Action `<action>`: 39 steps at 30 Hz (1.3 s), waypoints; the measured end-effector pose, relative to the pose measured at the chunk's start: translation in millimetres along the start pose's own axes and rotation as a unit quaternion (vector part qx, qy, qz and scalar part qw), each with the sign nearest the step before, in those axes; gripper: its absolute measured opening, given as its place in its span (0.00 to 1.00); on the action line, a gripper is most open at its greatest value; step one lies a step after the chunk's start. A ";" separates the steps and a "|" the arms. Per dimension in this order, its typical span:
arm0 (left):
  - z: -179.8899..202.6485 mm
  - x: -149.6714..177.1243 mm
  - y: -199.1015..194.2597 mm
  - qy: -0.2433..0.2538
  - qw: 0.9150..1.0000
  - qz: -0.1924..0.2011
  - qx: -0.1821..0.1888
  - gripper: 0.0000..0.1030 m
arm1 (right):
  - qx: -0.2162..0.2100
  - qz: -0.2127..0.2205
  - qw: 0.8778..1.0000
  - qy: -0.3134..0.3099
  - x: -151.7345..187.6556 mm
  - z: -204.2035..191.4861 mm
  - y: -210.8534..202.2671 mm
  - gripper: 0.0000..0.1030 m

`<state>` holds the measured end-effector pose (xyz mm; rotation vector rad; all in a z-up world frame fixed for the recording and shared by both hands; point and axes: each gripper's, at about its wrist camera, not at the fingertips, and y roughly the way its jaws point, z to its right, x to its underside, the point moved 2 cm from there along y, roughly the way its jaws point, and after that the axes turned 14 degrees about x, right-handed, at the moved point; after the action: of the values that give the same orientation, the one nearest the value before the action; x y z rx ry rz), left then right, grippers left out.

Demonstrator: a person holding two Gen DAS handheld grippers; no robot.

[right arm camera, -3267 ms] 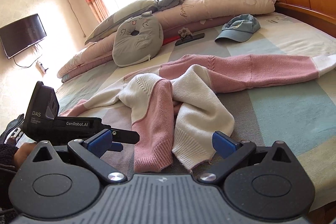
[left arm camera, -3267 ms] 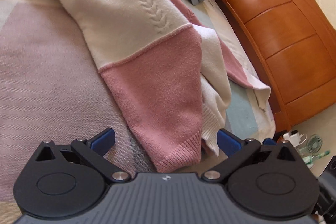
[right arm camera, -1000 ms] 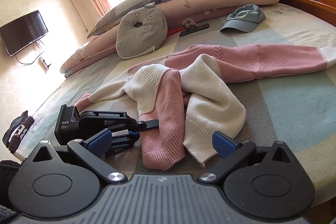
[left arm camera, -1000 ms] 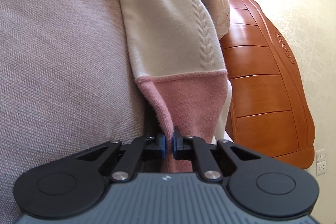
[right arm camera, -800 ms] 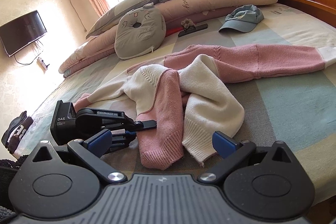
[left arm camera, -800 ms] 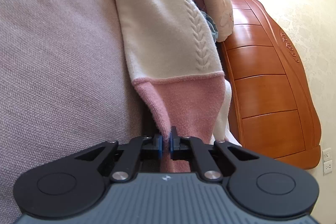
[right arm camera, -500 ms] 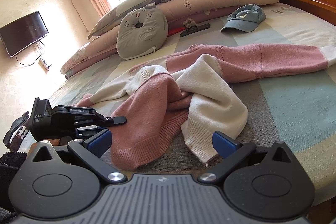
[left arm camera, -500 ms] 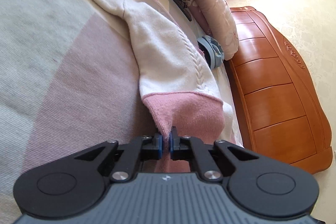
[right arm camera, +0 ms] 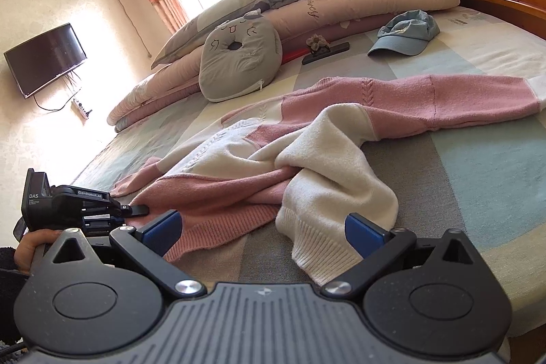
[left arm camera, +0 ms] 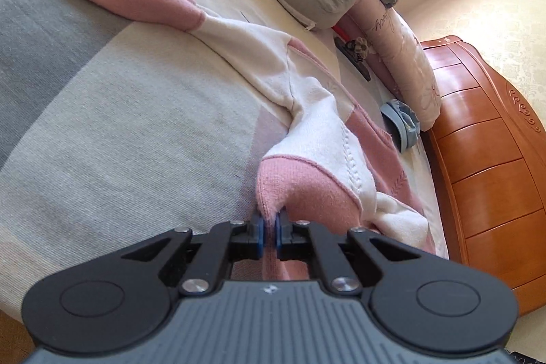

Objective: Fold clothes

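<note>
While its jaws are pinched shut on the pink hem corner, the left gripper (left arm camera: 268,232) holds the sweater (right arm camera: 324,159) at the bed's (left arm camera: 102,132) near edge. The right gripper (right arm camera: 261,229) hangs with jaws wide apart and empty, the white cuff at 12 o'clock between them. The garment lies crumpled, one sleeve stretched toward 2 o'clock; it still needs spreading flat, and no fold is made yet.
</note>
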<state>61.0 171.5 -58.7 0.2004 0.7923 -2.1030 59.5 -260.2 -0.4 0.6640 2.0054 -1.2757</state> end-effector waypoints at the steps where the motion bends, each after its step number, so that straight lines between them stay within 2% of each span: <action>1: -5.4 -2.5 -4.1 -0.002 1.000 0.005 -0.012 0.04 | -0.001 0.000 1.000 -0.001 -0.1 -0.8 0.0 1.00; 4: -22.3 -8.7 -8.6 -0.022 0.999 0.012 -0.026 0.05 | -0.002 -0.001 1.000 -0.002 -0.3 -2.6 0.4 1.00; 7: -30.0 -5.1 -4.8 -0.029 0.999 -0.010 -0.036 0.08 | 0.000 -0.002 1.000 -0.007 -0.1 -4.6 0.7 1.00; 9: -27.5 -3.3 -4.4 -0.015 0.999 -0.020 -0.044 0.08 | 0.000 -0.003 1.000 -0.007 0.0 -5.0 1.1 1.00; 13: -23.8 -13.4 -18.2 -0.002 0.998 0.004 -0.063 0.11 | 0.001 -0.008 1.000 -0.010 1.0 -7.6 4.0 1.00; 17: -9.2 -22.9 -26.1 0.023 0.998 0.020 -0.061 0.30 | 0.001 -0.015 1.000 -0.016 3.5 -12.0 7.5 1.00; 20: 13.5 -17.8 -11.0 0.063 0.997 -0.006 -0.040 0.35 | 0.005 -0.024 1.000 -0.018 5.9 -13.9 11.9 1.00; 22: 32.6 -8.3 7.2 0.101 0.994 -0.036 -0.030 0.39 | 0.010 -0.031 0.999 -0.017 7.6 -12.8 15.3 1.00; 26: 72.5 15.7 48.2 0.186 0.978 -0.098 -0.010 0.47 | 0.028 -0.041 0.999 -0.014 7.5 -5.8 19.8 1.00; 30: 99.0 38.0 78.2 0.248 0.960 -0.128 0.001 0.59 | 0.050 -0.053 0.997 -0.004 2.3 8.5 29.3 1.00; 33: 112.2 56.1 92.0 0.290 0.944 -0.158 0.015 0.60 | 0.056 -0.072 0.996 0.010 1.2 21.2 42.2 1.00; 37: 117.6 78.8 106.0 0.353 0.916 -0.191 0.009 0.65 | 0.044 -0.114 0.991 0.052 7.7 43.2 66.9 1.00; 39: 113.7 83.2 110.9 0.361 0.911 -0.198 0.002 0.65 | 0.037 -0.135 0.987 0.077 12.4 52.7 78.0 1.00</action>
<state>110.6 -0.8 -54.9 0.9260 1.3461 -2.4238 120.6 -276.8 -71.2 0.5516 2.2419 -1.5033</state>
